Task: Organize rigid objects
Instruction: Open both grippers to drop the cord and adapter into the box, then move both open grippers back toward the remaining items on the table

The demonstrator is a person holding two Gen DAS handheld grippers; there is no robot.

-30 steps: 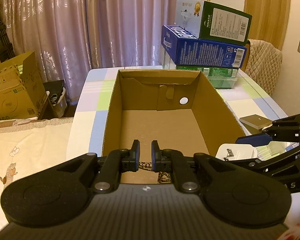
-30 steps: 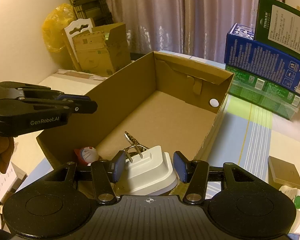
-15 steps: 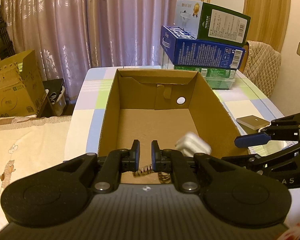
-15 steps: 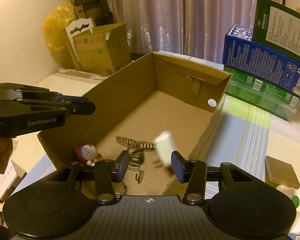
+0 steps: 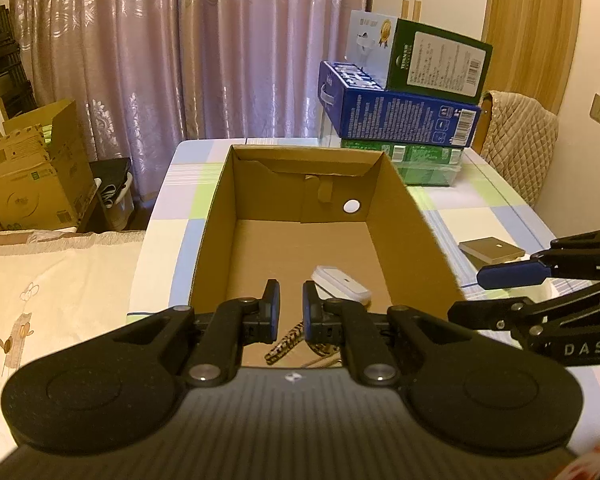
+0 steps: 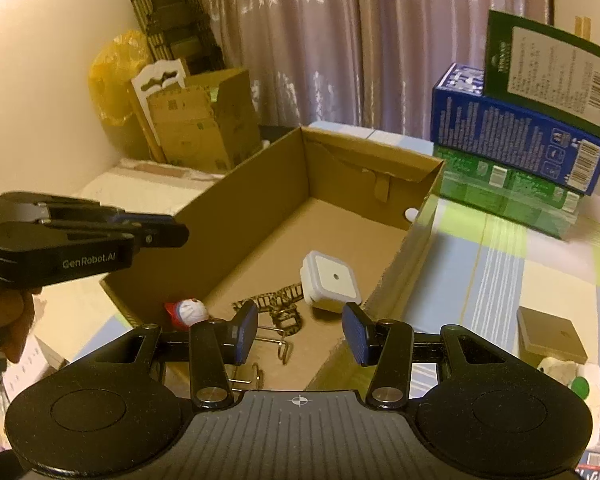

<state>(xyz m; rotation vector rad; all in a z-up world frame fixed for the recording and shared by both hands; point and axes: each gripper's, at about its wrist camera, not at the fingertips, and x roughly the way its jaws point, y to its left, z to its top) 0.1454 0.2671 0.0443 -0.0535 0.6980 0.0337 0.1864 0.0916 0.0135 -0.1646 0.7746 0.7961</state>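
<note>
One item more is in: the white plug adapter, gripped by the right gripper a second ago, now lies loose on the cardboard box floor near its right wall, right gripper part-open and empty, left gripper nearly closed, empty.

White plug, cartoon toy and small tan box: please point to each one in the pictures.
white plug (image 6: 332, 282): right wrist view, on its square front face.
cartoon toy (image 6: 188, 312): right wrist view, on its white face.
small tan box (image 6: 550, 336): right wrist view, on its flat top.
</note>
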